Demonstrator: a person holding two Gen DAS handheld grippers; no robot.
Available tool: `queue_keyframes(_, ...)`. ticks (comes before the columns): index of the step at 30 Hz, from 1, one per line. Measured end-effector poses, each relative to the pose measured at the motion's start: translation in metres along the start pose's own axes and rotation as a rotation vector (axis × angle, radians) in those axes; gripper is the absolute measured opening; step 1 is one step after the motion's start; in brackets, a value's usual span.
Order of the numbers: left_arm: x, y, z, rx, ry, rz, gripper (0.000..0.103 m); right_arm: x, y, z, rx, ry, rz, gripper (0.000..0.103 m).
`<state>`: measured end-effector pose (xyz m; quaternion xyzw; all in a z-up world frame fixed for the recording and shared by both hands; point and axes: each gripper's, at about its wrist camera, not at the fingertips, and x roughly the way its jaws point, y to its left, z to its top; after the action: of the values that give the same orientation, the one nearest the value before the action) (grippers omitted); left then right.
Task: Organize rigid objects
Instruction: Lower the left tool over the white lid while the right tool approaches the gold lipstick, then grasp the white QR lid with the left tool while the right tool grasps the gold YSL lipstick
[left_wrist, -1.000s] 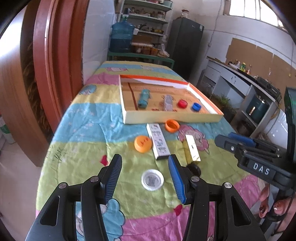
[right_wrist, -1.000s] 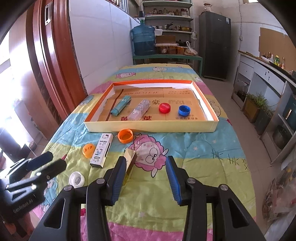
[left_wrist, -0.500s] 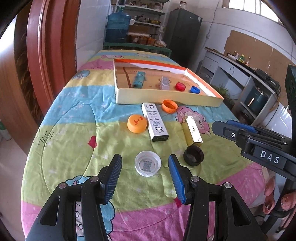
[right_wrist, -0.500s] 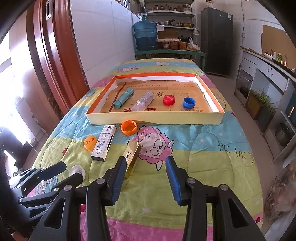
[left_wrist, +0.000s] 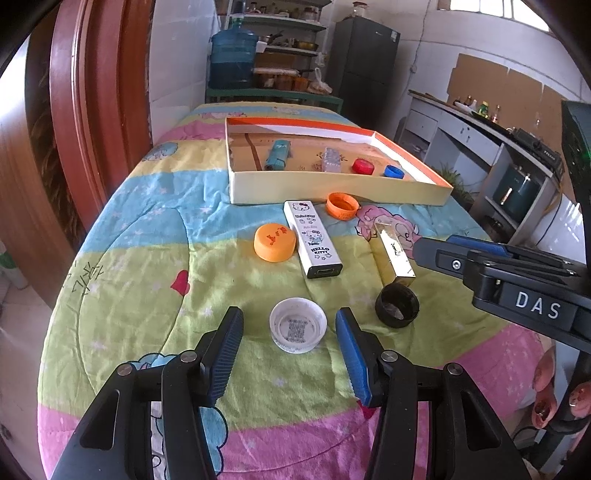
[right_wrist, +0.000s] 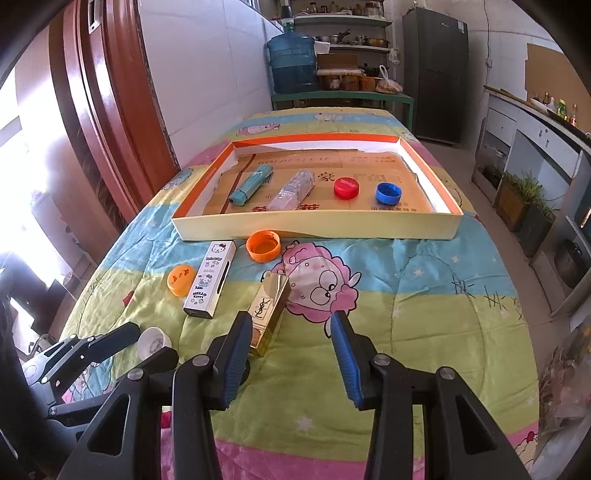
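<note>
On the quilt's near edge, the white cap (left_wrist: 298, 325) lies between the left gripper (left_wrist: 289, 325)'s half-open jaws, untouched. Lowering squarely should let both pads meet its rim evenly. The right gripper (right_wrist: 291, 334) hovers parted, empty.

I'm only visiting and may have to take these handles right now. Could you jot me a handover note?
Left gripper: jaws open, empty, flanking the white plastic cap.
Right gripper: jaws open, empty, beside the gold rectangular box.
Done: teal tube, clear bottle, red cap and blue cap lie in the shallow cardboard tray.
Left: white cap, gold box, black cap, white Hello Kitty box, two orange caps.
</note>
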<state>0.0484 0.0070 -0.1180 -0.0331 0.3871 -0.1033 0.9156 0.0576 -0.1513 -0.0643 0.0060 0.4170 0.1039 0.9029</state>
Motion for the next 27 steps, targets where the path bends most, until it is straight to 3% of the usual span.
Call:
queue_keyframes(10,0.002,-0.008,-0.003,0.049,-0.014,0.046,0.053,0.017,0.008,0.002,0.004,0.020,0.001,0.044)
queue_keyframes(17,0.002,-0.013,-0.008,0.068,-0.045,0.079,0.044,0.023,0.012,0.001,0.016,0.025,0.004,0.044)
queue_keyframes(27,0.002,-0.010,-0.010,0.062,-0.060,0.063,0.033,0.032,0.018,0.003,0.018,0.034,0.010,0.044)
